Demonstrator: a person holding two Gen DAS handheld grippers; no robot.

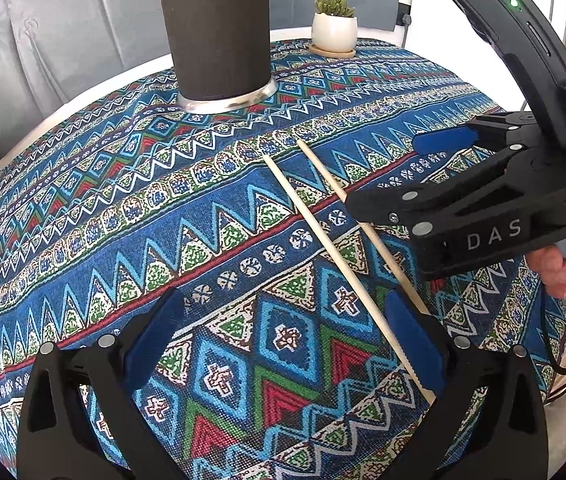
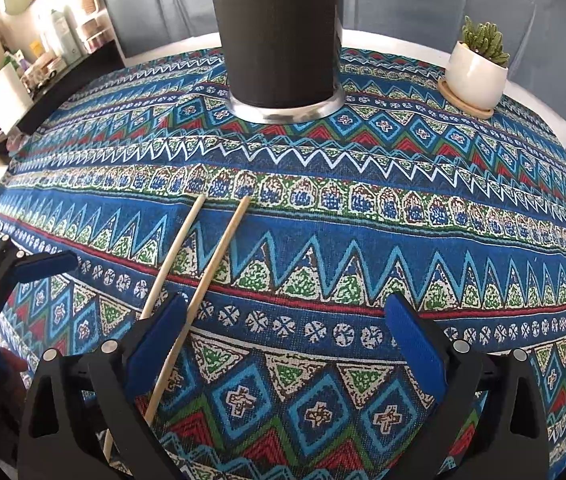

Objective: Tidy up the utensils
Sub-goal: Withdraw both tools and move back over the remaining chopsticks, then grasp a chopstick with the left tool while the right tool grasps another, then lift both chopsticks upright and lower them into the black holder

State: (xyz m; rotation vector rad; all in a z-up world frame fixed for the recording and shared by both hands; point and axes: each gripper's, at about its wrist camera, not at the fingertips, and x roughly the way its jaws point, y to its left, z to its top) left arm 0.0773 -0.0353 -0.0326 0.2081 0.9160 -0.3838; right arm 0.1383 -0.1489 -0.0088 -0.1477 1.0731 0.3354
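Observation:
Two wooden chopsticks lie side by side on the patterned tablecloth; they also show in the right wrist view. A tall dark cylindrical holder with a metal base stands at the back, also in the right wrist view. My left gripper is open, its right finger beside the chopsticks' near ends. My right gripper is open and empty, with the chopsticks passing by its left finger. The right gripper also shows at the right of the left wrist view.
A small succulent in a white pot sits at the table's far edge, also in the right wrist view. Grey chairs stand behind the table. A shelf with bottles is at the far left.

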